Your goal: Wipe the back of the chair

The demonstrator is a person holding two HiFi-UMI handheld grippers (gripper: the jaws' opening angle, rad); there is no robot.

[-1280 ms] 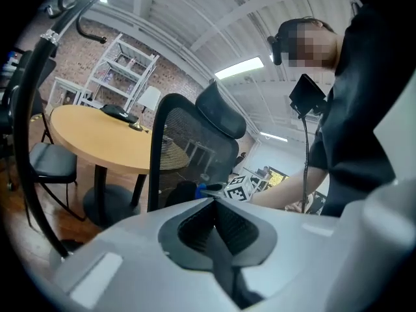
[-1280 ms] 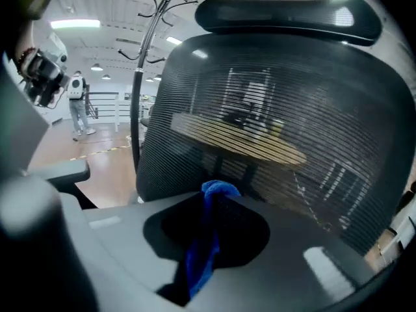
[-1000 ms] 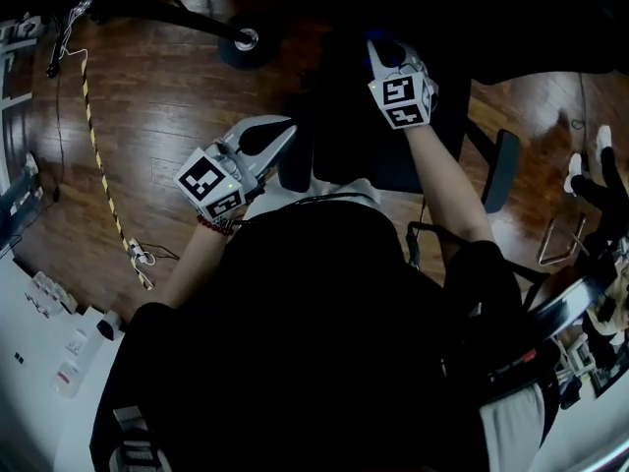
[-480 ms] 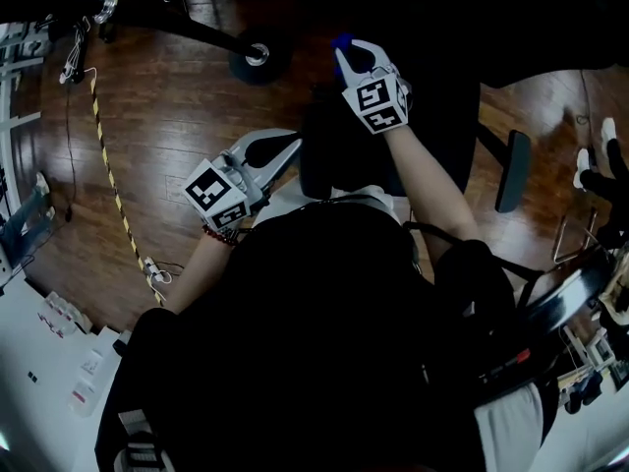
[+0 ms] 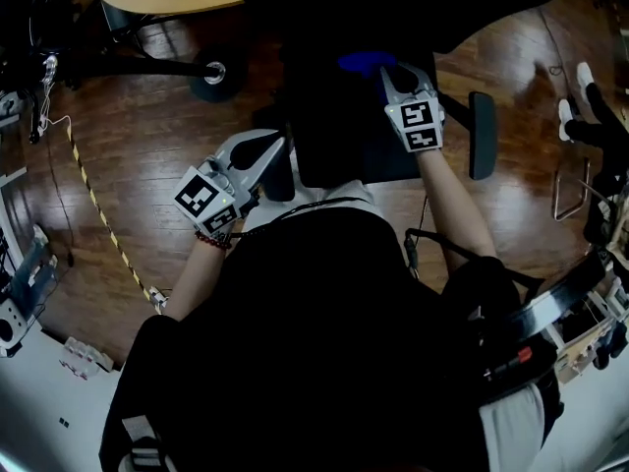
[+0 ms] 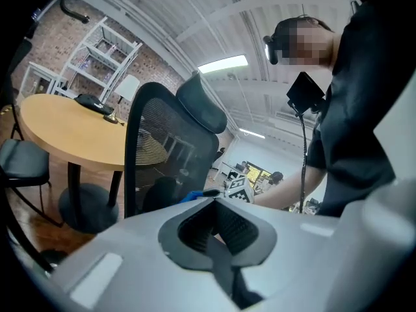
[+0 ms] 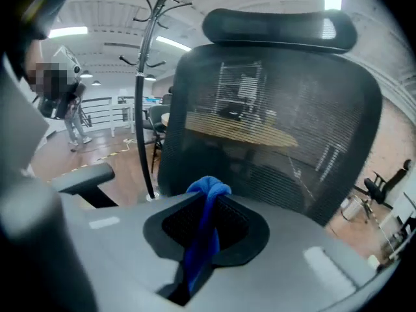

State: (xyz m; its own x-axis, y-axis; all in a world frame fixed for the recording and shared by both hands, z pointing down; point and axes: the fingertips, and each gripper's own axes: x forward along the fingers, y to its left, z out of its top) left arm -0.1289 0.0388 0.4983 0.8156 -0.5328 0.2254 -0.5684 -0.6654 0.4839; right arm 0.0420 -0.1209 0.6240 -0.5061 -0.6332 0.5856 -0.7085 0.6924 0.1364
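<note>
Right gripper clamped on soft blue cloth: limp, light, pinched mid-fold. Black mesh chair back likely springy. Left gripper closed, empty.

Two grippers, left gripper and right gripper, one blue cloth between the right fingers, one mesh chair, one round worktop
</note>
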